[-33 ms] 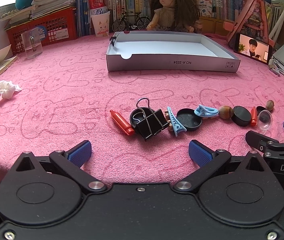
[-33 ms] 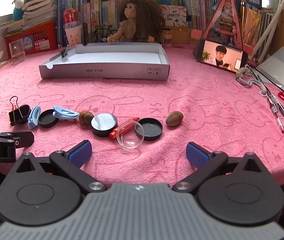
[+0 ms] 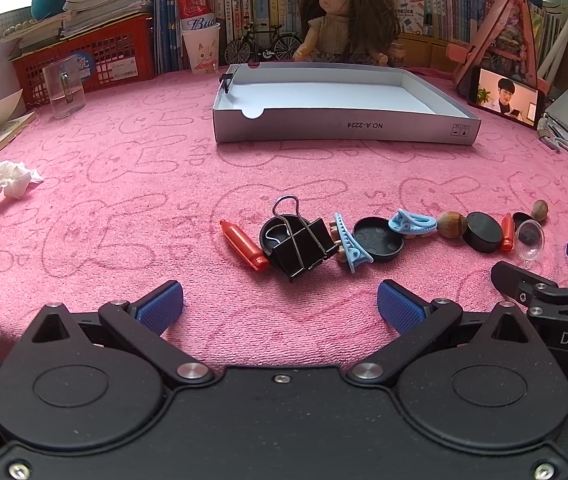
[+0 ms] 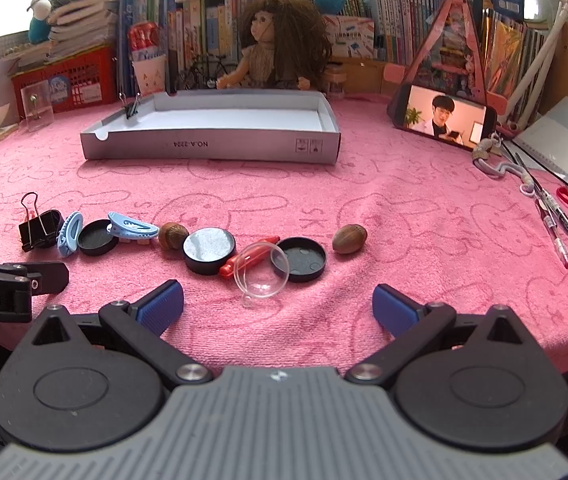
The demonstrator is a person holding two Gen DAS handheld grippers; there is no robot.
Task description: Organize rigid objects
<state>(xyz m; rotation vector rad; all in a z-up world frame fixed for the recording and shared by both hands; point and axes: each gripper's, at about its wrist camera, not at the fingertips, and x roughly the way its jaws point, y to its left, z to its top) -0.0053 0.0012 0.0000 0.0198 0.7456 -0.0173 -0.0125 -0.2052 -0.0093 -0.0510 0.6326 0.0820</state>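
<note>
Left wrist view: the small things lie in a row on the pink worktop, near the front, likely so they are easy to reach. The black clip sits just ahead of the left tool, which is spread wide and holds nothing. The white box waits farther back, nearly bare, probably for them. The right tool is spread wide too, holding nothing, close to the clear dome and red pen.
</note>
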